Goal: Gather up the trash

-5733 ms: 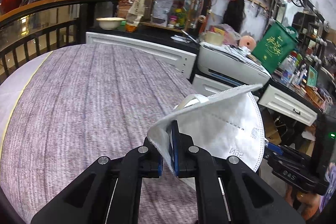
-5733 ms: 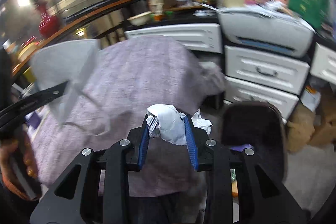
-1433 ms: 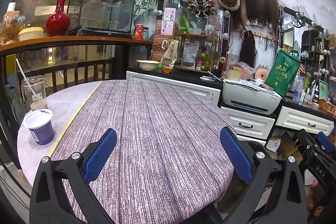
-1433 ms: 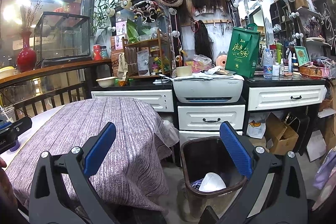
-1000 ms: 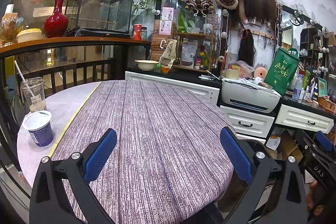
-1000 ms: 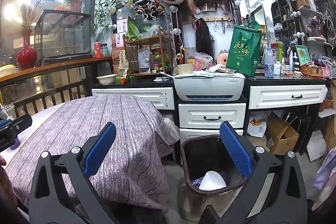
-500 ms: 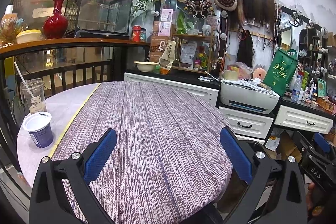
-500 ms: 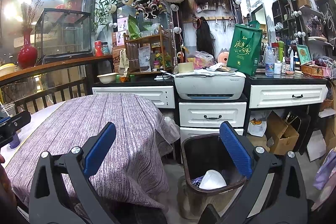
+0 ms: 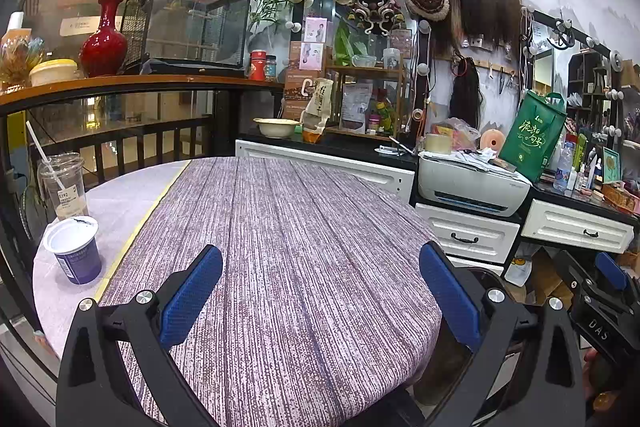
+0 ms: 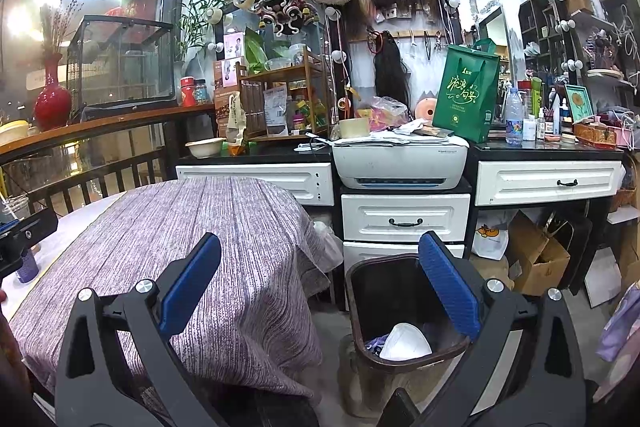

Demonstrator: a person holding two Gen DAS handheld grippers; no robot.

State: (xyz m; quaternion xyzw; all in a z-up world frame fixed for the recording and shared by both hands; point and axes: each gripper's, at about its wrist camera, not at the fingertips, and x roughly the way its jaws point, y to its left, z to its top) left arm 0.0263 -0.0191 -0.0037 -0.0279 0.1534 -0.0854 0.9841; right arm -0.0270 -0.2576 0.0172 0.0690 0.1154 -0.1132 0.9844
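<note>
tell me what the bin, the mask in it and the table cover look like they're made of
Bin: seemingly hard dark-brown plastic with a smooth, slightly glossy rim. Mask: white, matte, cupped, probably non-woven fabric. Table cover: purple streaked cloth, draping in folds at the edge.

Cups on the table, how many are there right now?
2, both at the table's left edge: a clear cup with a straw farther back and a blue cup with a white lid nearer. Others may sit out of view.
</note>
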